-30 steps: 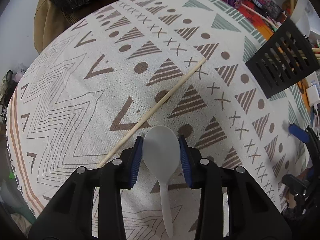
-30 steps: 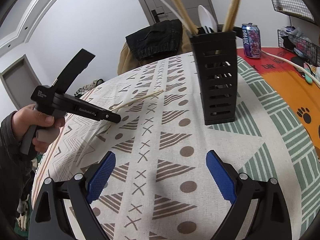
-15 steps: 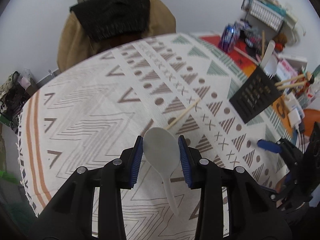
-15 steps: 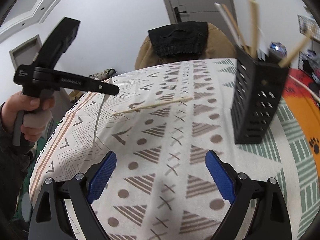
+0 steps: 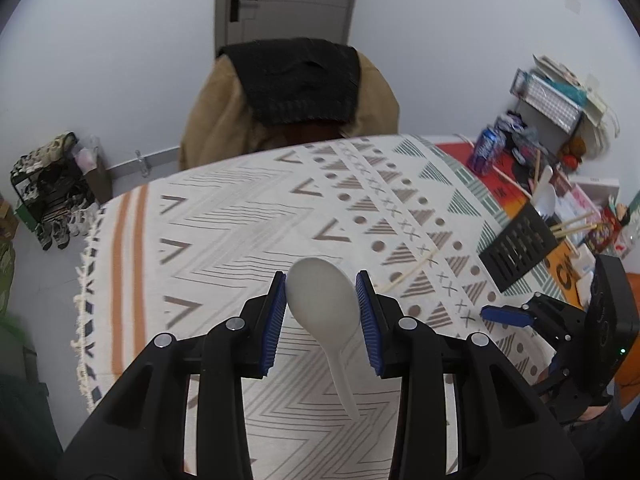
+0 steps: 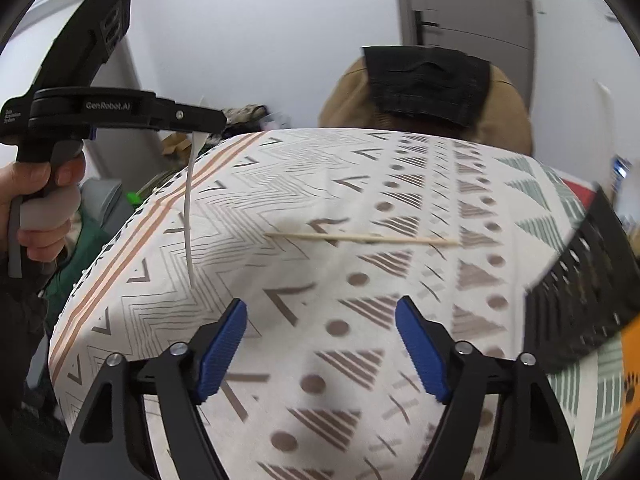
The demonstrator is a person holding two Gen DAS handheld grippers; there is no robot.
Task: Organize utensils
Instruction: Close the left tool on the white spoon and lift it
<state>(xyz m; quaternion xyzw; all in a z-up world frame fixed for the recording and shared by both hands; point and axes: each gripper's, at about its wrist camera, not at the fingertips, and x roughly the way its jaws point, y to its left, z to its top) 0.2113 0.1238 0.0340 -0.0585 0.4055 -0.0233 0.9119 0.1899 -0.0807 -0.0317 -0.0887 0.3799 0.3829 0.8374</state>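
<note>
White spoon point(image 5: 323, 304) clamped in left hand-held gripper point(image 5: 322, 312), bowl forward, handle hanging down.

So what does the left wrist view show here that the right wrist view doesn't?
Only the left wrist view: the white spoon's bowl clamped between the left gripper's pads, utensils standing in the black holder, and a drink can.

Only the right wrist view: the hand on the left gripper's handle, the spoon's handle hanging down, and the right gripper closing on nothing.

Both: the patterned tablecloth, one chopstick lying on it, the draped chair.
</note>
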